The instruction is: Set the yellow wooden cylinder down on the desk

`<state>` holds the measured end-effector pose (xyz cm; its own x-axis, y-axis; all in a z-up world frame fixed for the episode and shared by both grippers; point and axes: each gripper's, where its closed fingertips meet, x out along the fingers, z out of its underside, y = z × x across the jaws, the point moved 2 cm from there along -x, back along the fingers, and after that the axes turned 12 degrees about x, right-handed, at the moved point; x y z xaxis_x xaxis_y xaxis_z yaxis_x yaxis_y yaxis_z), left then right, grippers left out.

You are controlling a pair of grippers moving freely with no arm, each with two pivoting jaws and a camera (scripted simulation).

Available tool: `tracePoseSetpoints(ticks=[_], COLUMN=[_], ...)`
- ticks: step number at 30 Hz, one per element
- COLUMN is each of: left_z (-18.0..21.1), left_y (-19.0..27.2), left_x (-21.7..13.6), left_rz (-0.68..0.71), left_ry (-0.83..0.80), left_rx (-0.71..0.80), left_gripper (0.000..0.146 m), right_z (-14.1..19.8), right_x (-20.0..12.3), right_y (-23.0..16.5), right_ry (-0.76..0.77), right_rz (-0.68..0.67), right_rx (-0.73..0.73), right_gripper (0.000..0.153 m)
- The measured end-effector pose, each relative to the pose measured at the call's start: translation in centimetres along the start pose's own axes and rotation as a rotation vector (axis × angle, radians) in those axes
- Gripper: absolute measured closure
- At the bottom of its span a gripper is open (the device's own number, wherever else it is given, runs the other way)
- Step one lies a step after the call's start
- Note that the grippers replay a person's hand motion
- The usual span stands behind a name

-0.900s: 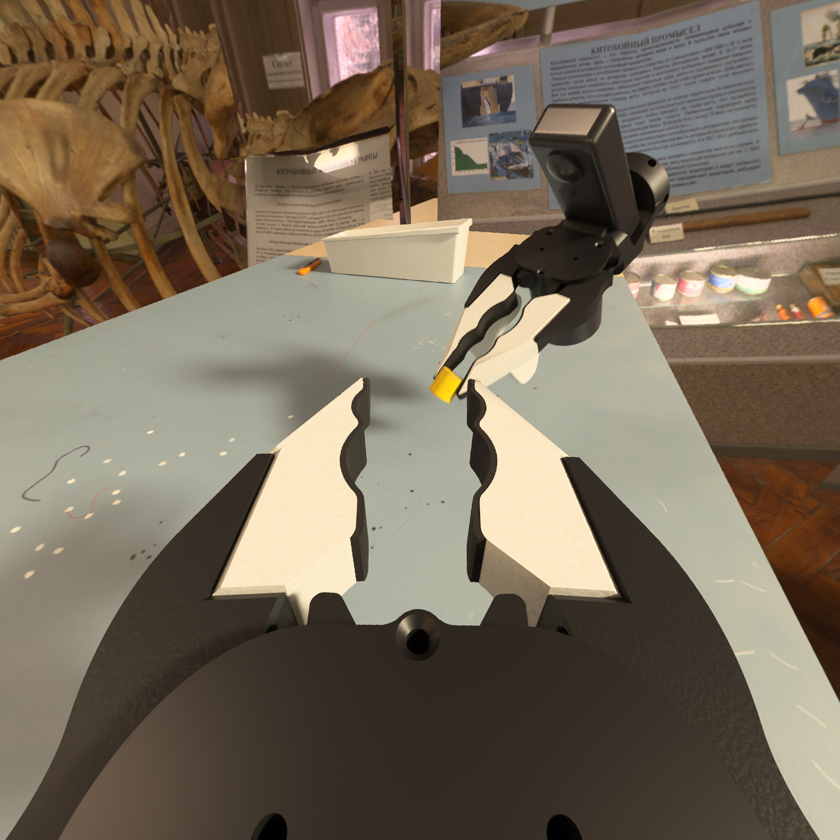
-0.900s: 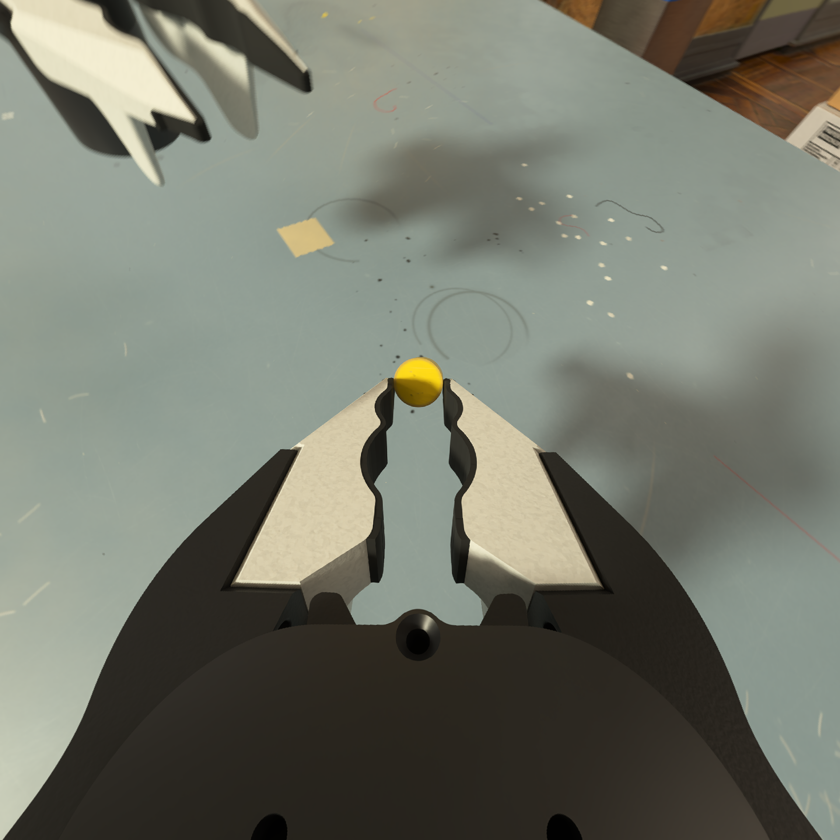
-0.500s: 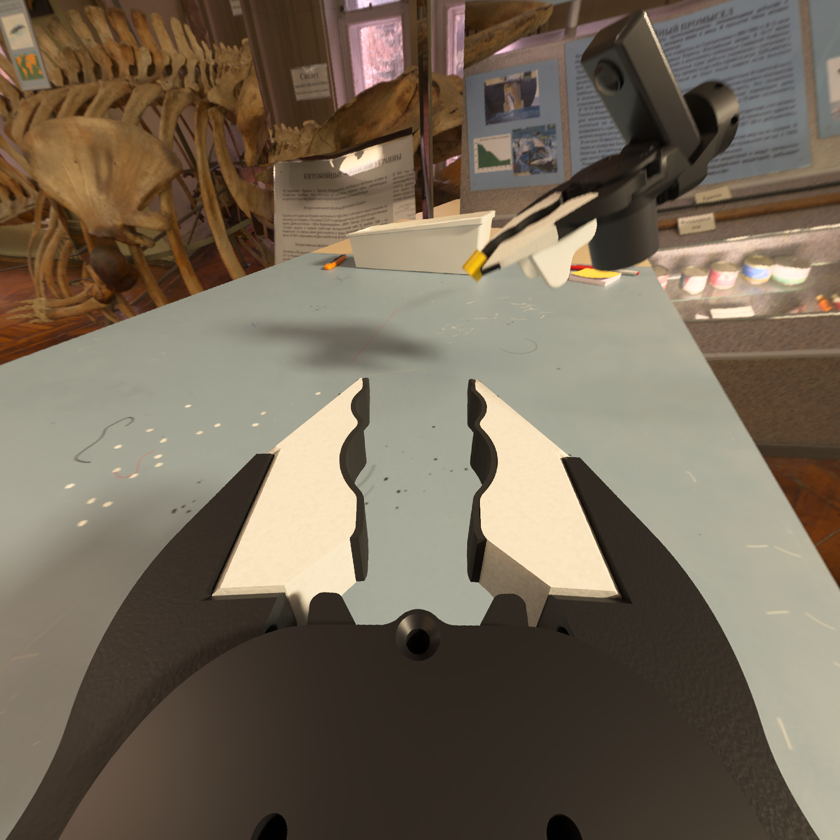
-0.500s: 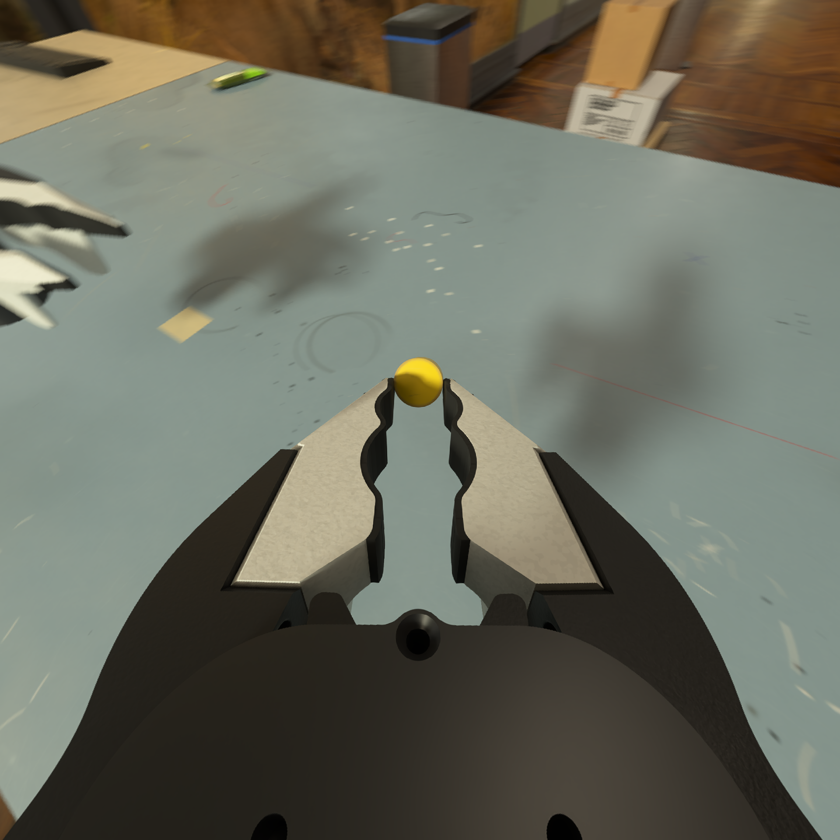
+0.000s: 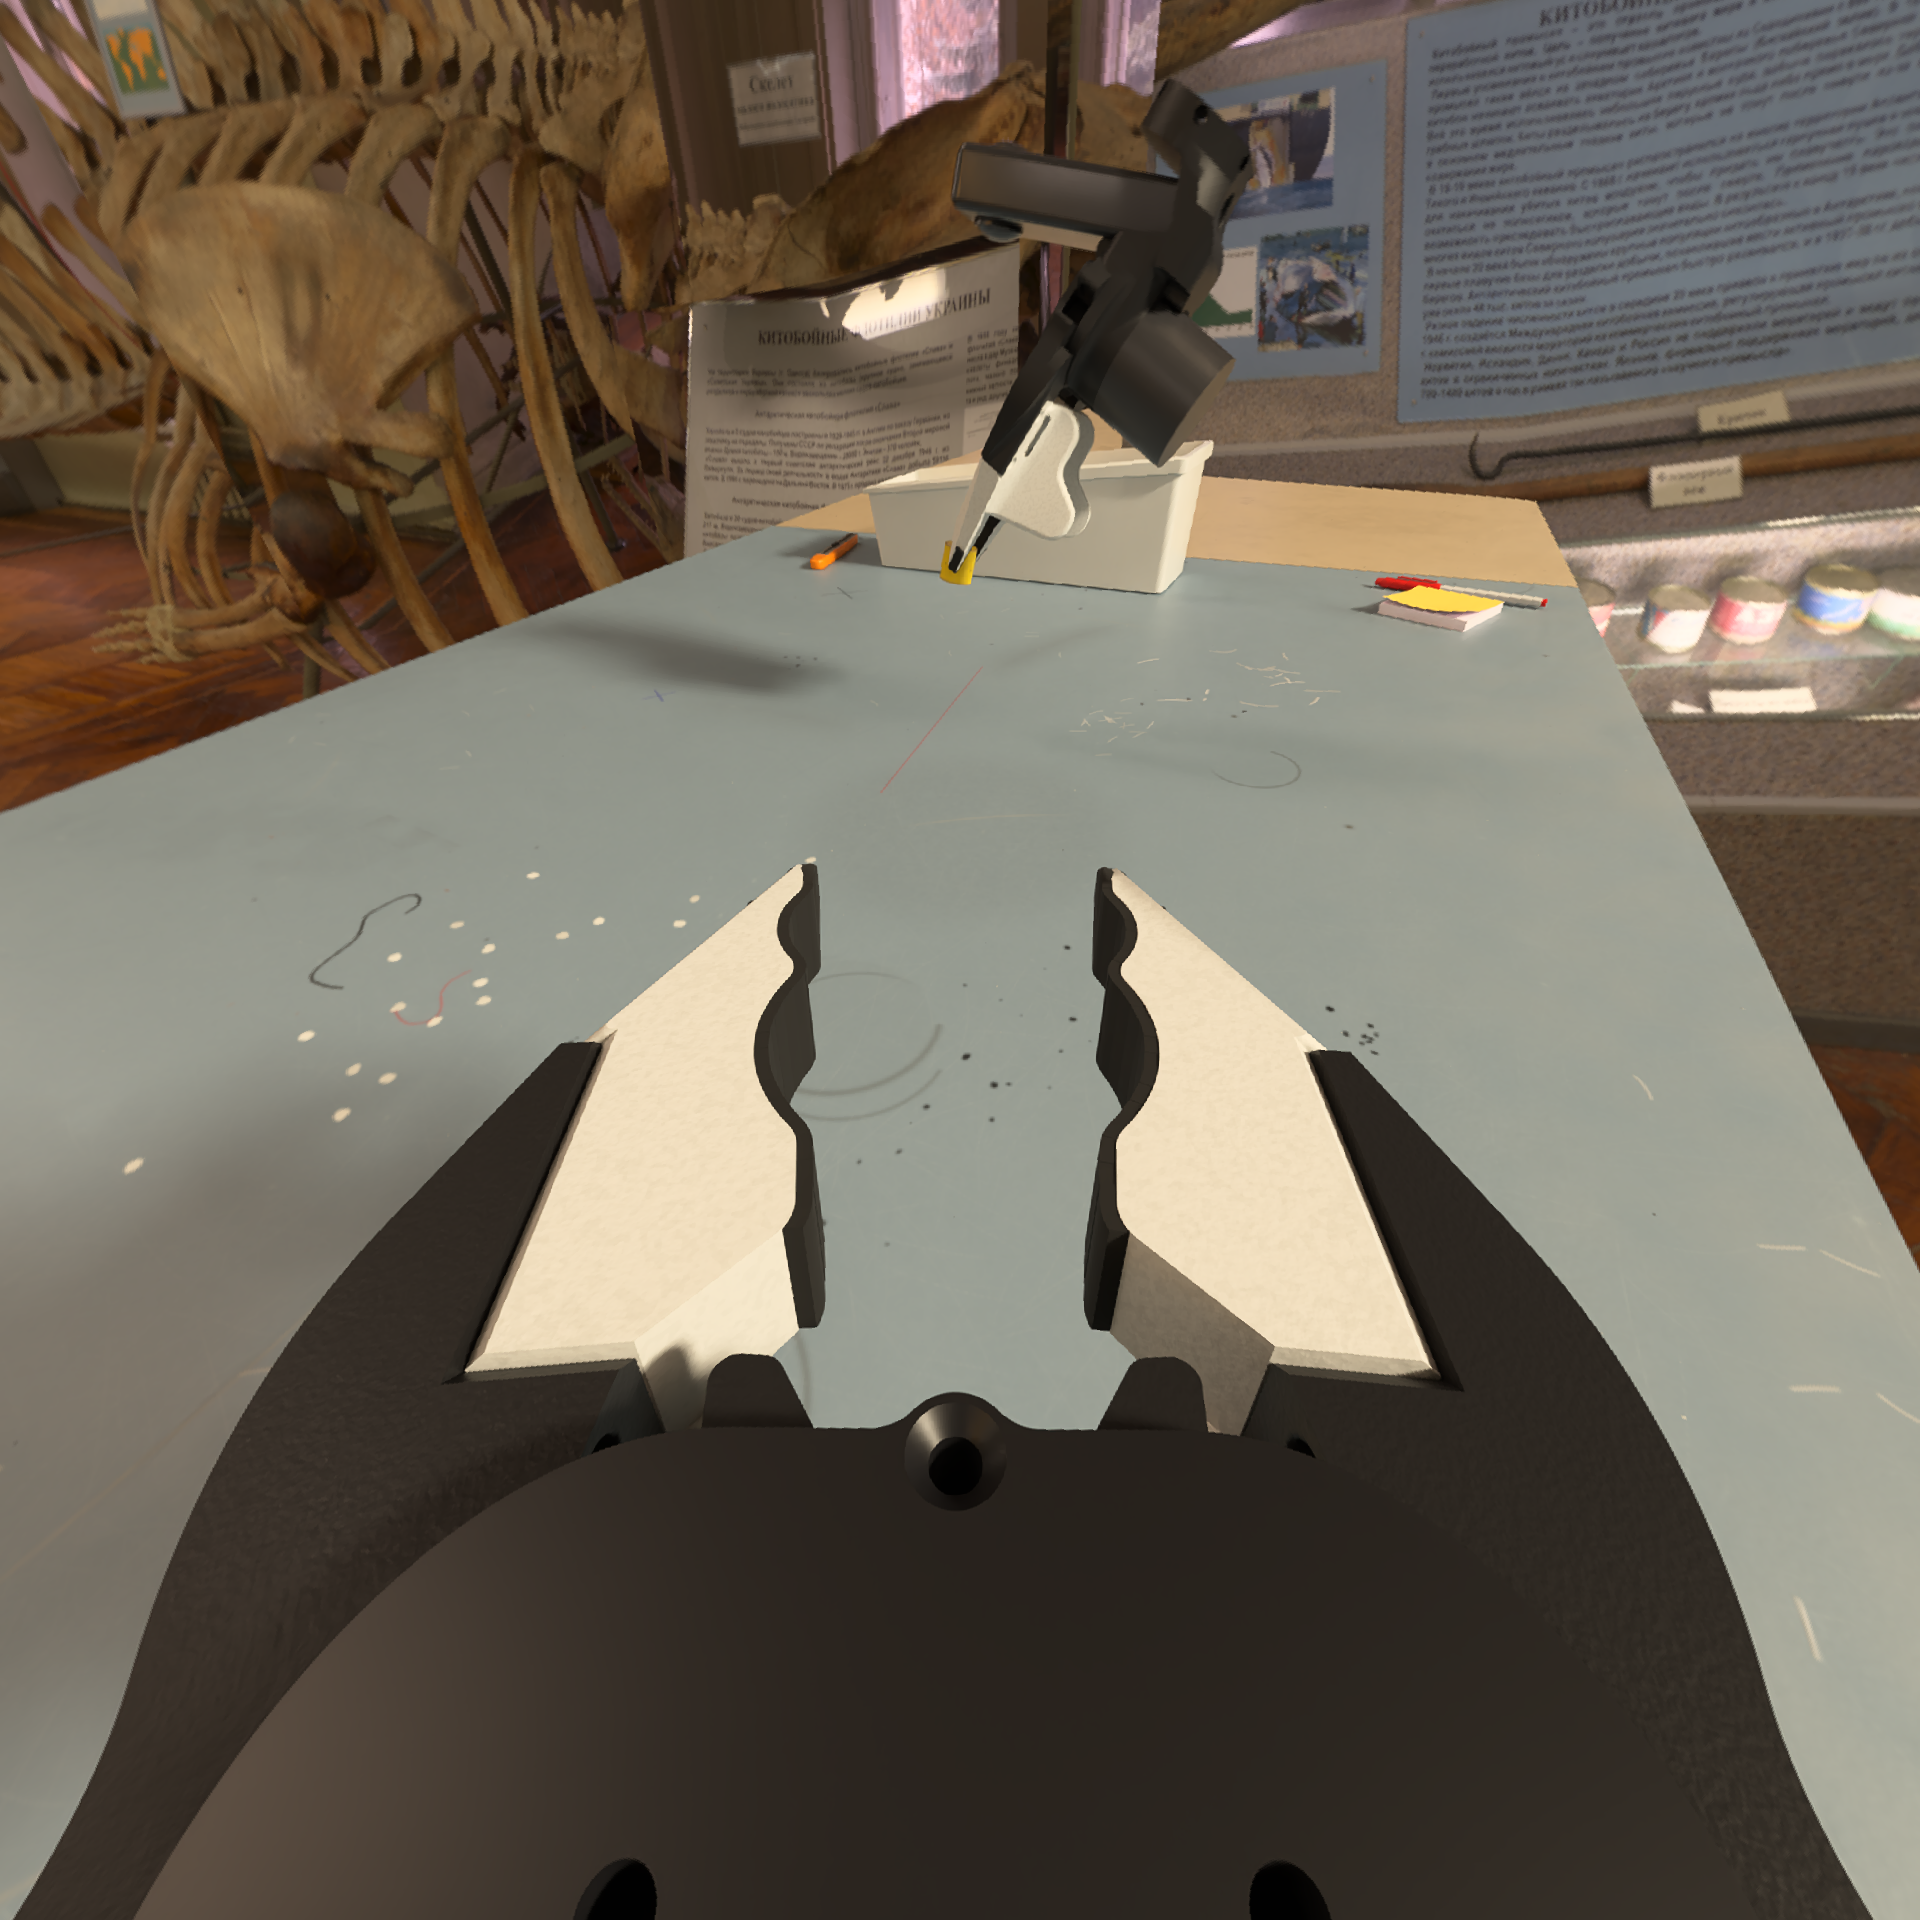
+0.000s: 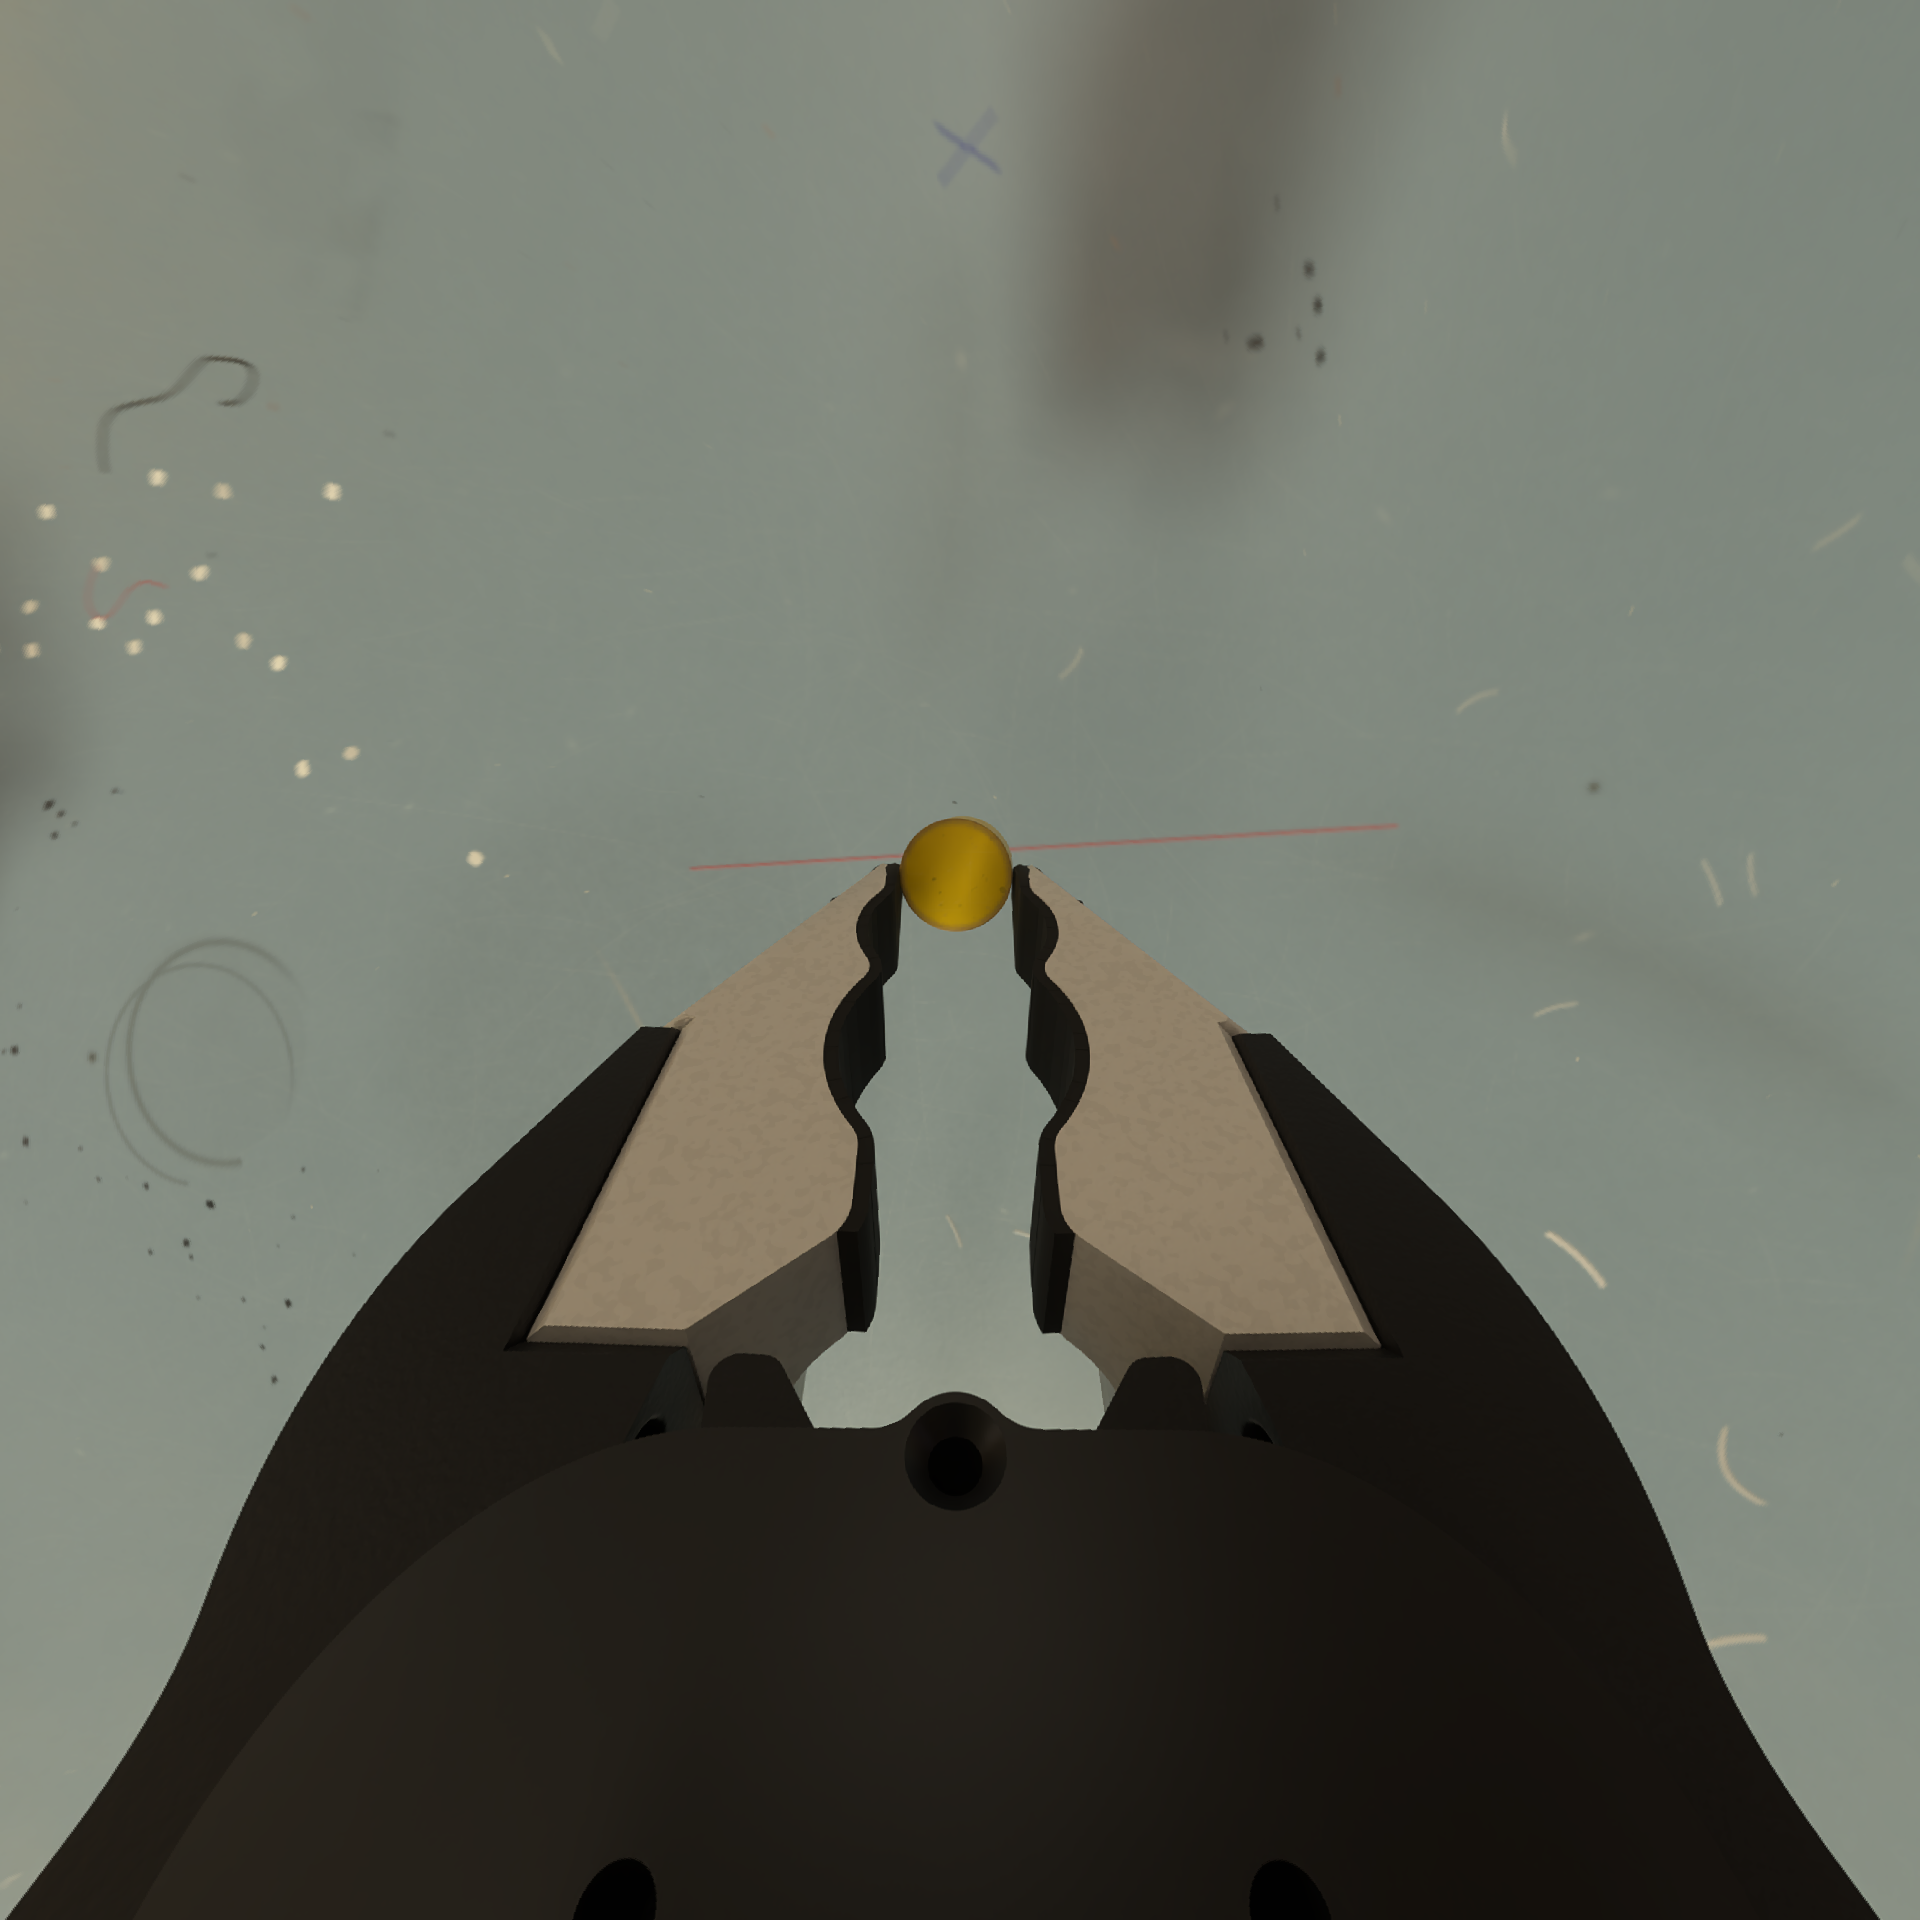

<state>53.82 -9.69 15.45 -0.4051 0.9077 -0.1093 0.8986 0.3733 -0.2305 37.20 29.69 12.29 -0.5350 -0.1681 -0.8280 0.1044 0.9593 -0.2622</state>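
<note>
The right gripper (image 6: 956,883) pinches the yellow wooden cylinder (image 6: 955,874) at its very fingertips, high over the desk (image 6: 1351,623). The cylinder's long way points nearly straight down at the desk, so only its round end shows. The left gripper (image 5: 954,883) hangs wide apart, holding nothing.

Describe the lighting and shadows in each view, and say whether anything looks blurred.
Left wrist view: bright, even light, everything sharp; a soft dark shadow lies on the desk left of the right gripper and its yellow wooden cylinder. Right wrist view: dimmer, the fingers look tan and shaded; a broad diffuse shadow crosses the desk top; marks stay crisp.
</note>
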Motion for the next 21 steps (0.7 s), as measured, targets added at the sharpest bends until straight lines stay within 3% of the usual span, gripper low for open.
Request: tracePoseSetpoints(ticks=[10,21], left_z=[1.9,3.2], left_y=[-1.9,-1.9], left_x=[-1.1,-0.8], left_rz=[0.025,0.055], left_ry=[0.015,-0.001], left_rx=[-0.139,-0.182], left_gripper=[0.093,0.093], right_z=[2.2,3.1], right_x=[6.4,7.7], right_y=[1.5,1.7], right_ry=[-0.144,-0.166], right_rz=[0.028,0.029], right_rx=[0.074,0.055], right_gripper=[0.132,0.132])
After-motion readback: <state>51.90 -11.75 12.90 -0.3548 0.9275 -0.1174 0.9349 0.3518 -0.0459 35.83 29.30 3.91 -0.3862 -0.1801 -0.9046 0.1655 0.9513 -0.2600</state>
